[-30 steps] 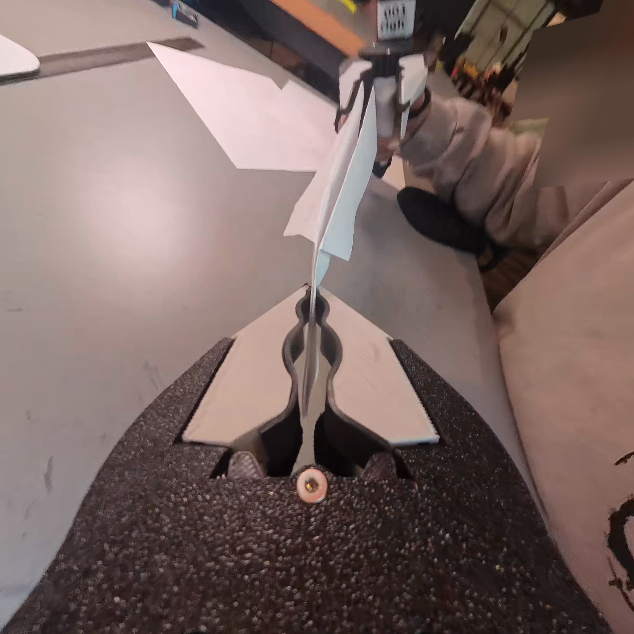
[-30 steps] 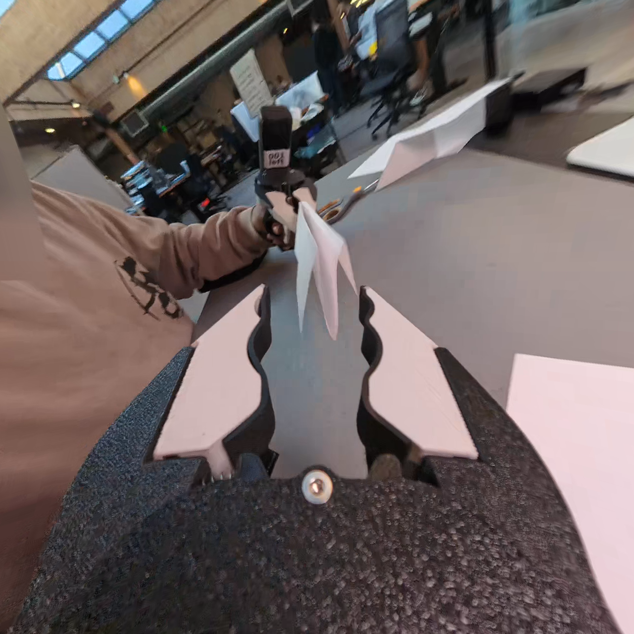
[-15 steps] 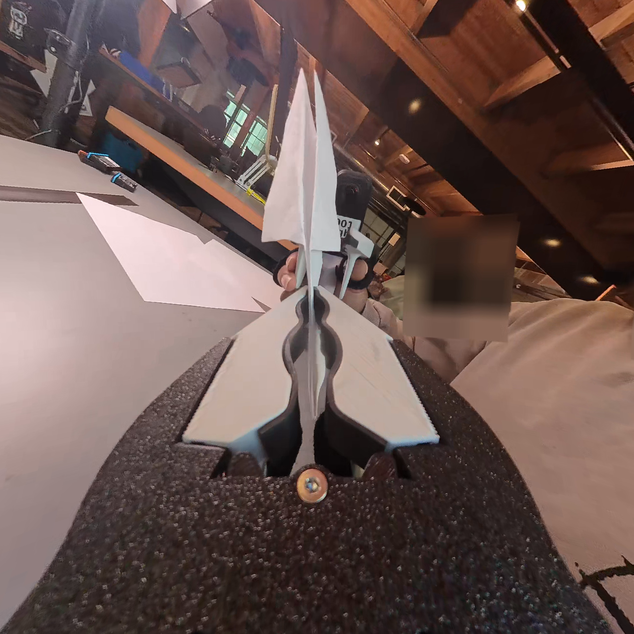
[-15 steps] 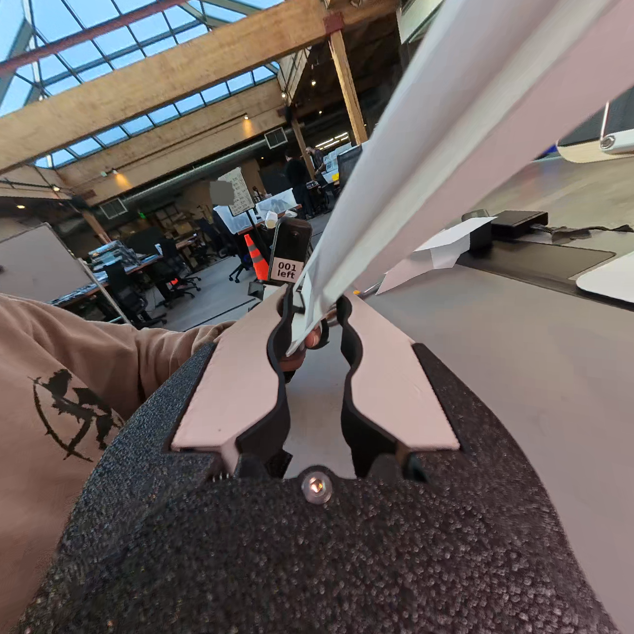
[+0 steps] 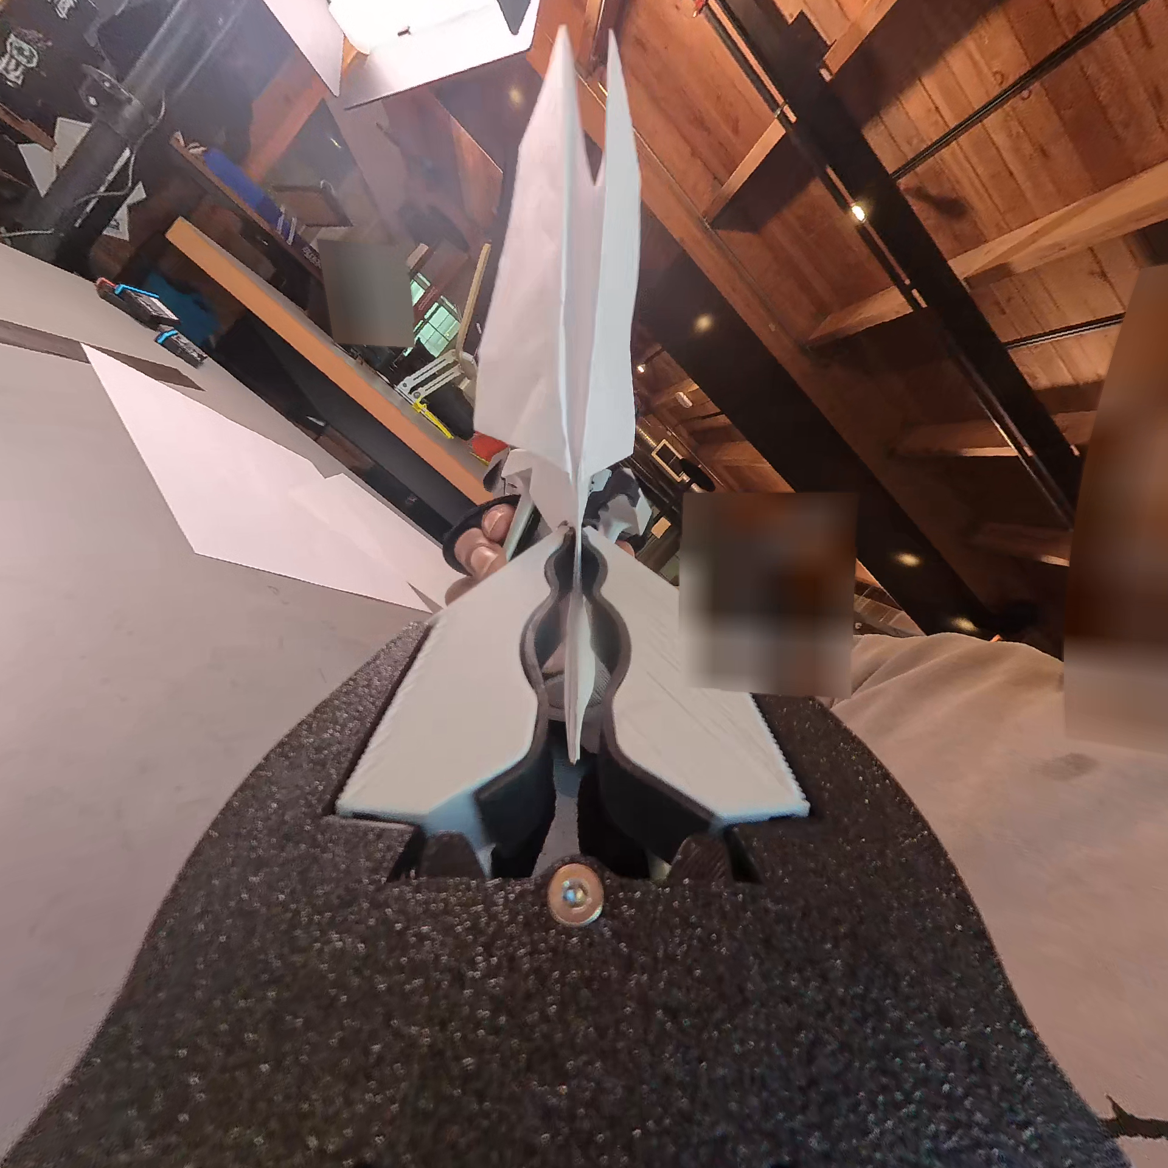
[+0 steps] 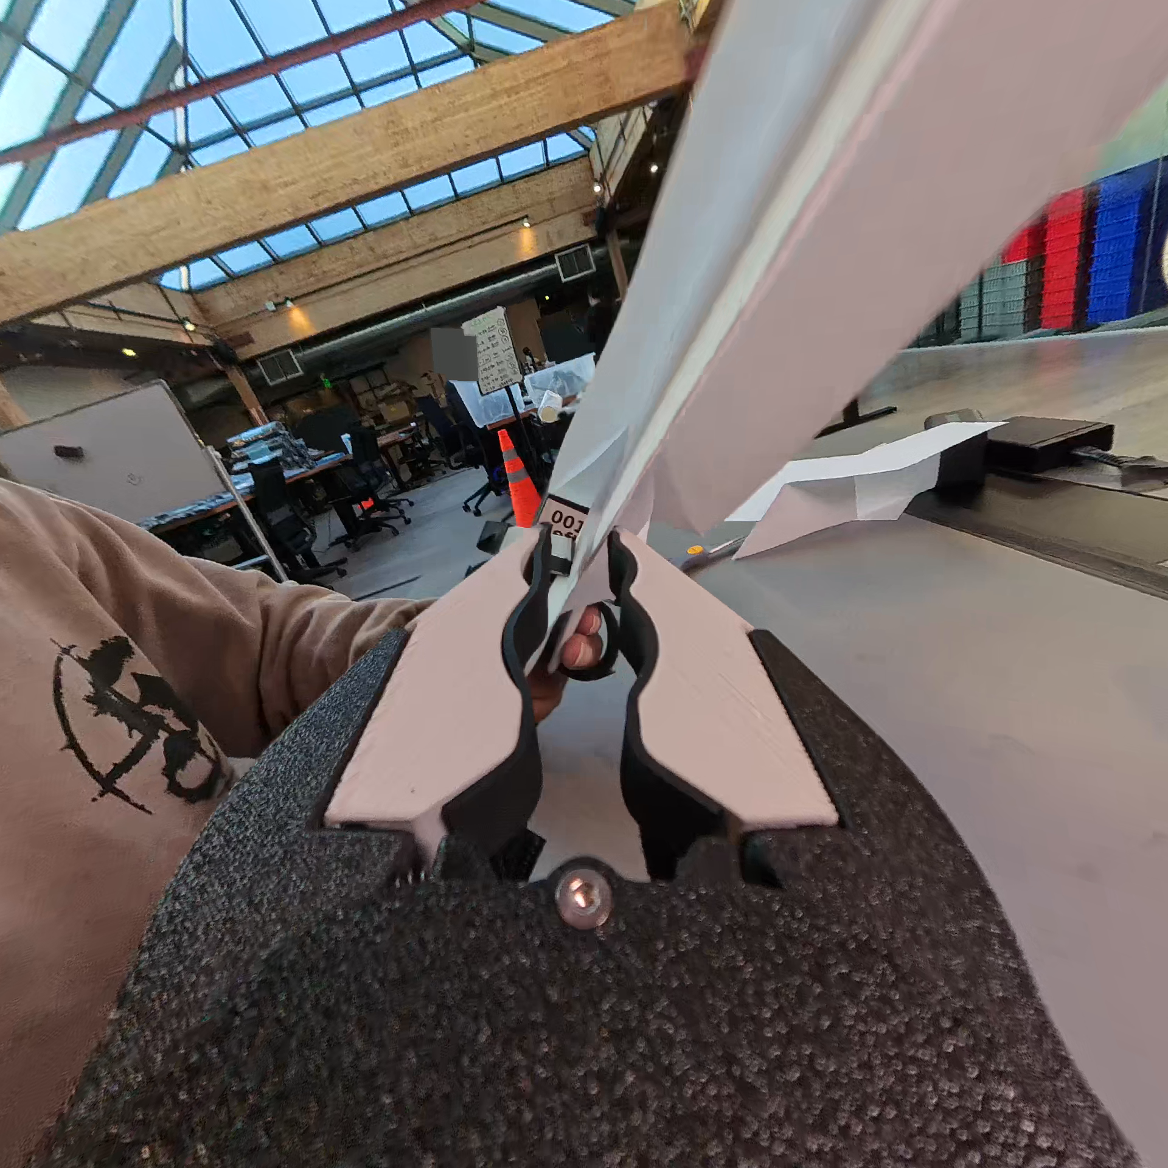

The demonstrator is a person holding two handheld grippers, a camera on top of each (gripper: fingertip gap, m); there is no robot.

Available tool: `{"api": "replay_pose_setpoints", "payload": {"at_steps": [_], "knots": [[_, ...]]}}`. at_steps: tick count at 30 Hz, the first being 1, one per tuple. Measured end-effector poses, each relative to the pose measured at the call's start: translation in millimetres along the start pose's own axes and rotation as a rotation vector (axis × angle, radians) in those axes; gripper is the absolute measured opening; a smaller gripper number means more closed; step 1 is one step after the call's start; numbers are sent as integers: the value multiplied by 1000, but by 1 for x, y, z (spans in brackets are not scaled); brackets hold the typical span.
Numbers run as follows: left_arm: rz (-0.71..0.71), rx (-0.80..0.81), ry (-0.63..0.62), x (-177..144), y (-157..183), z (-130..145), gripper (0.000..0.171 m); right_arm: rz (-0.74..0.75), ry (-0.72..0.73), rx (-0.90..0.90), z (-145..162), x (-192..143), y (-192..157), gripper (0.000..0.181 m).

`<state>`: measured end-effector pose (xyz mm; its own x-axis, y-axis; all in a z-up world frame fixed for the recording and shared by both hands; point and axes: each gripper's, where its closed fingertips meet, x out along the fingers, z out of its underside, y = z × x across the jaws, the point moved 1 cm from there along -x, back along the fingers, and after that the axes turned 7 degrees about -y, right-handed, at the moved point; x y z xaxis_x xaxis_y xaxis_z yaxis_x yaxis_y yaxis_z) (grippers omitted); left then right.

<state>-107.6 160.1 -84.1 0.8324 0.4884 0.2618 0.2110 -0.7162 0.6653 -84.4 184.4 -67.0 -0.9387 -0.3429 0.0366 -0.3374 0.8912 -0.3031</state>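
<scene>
So the biggest thing around us is the grey table [image 6: 948,727], with two flat white sheets [image 5: 265,493] lying on it, as far as we can count from the left wrist view. One more folded paper [image 6: 847,486] sits further back on the table, next to a black box [image 6: 1043,436].

Then there's the paper plane [image 5: 569,303], just one, held up in the air above the table. Our left gripper [image 5: 574,537] is pinched tight on its bottom fold, tips pressed together with the paper sandwiched between them. The plane's wings stick up and away from us.

Our right gripper [image 6: 578,543] is only narrowly open. The plane's lower edge [image 6: 727,328] runs down between its tips, but we can't tell if they actually pinch it. A hand [image 6: 578,638] shows just behind.

One orange cone [image 6: 518,471] stands on the floor way back.
</scene>
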Motion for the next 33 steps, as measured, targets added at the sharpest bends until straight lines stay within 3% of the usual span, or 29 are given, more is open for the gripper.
{"api": "replay_pose_setpoints", "payload": {"at_steps": [3,7,14,21,25,29,33], "knots": [[-34,51,-40,4,-2,6,0,45,-2,-38,4,-3,5,0],[-98,176,-102,7,-2,10,0,-14,28,-54,5,-8,-2,0],[-138,400,-168,17,14,7,17,-128,-43,-90,28,-5,-13,0],[-85,284,-120,9,15,2,19,-126,-71,-65,36,-3,-8,0],[-10,174,-22,3,21,-10,18,-132,-76,-82,38,-5,-9,0],[-58,232,-27,1,18,-11,15,-133,-77,-80,40,-5,-9,0],[-118,289,-93,0,12,-4,28,-131,-76,-85,40,-6,-9,0]]}}
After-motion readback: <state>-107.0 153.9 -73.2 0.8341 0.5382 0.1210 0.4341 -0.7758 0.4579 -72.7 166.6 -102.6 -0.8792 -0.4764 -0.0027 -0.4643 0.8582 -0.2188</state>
